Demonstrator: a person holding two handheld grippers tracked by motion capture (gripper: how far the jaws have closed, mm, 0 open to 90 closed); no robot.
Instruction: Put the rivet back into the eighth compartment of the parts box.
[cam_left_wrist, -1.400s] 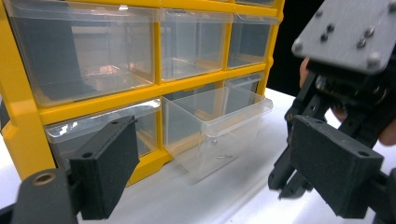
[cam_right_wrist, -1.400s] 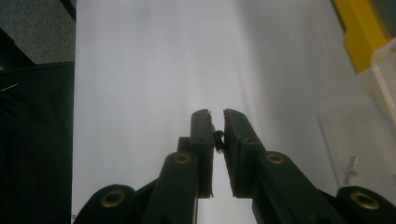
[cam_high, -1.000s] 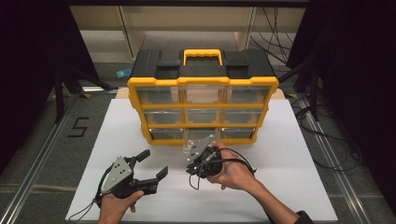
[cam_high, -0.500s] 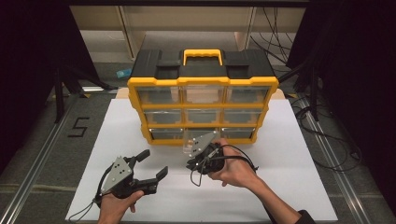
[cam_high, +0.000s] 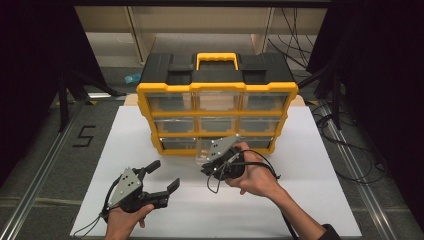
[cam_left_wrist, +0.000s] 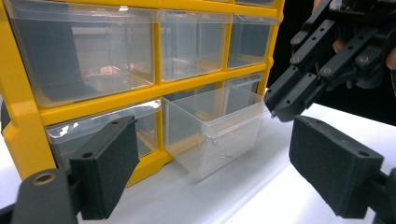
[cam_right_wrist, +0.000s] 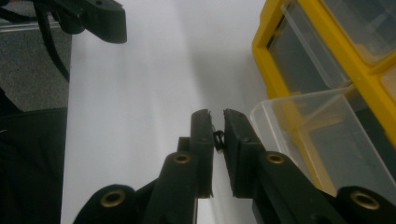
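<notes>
A yellow and black organizer (cam_high: 215, 75) with clear drawers stands on the white mat. Its bottom middle drawer (cam_high: 205, 150) is pulled out, and in the left gripper view this drawer (cam_left_wrist: 215, 126) holds a few tiny metal bits. My right gripper (cam_high: 205, 169) hovers at the drawer's front edge, tipped downward. In the right gripper view the gripper (cam_right_wrist: 218, 126) is shut on a small dark part (cam_right_wrist: 218, 140), the drawer (cam_right_wrist: 322, 140) just to its right. My left gripper (cam_high: 164, 175) rests at the front left, open, with nothing between its jaws (cam_left_wrist: 219, 186).
The white mat (cam_high: 320, 165) has free room on both sides of the organizer and in front of it. Cables (cam_high: 350, 150) lie on the floor at the right. A metal rail (cam_high: 45, 175) runs along the left side.
The right gripper has edged slightly toward the organizer's open drawer. The left gripper has stayed where it was.
</notes>
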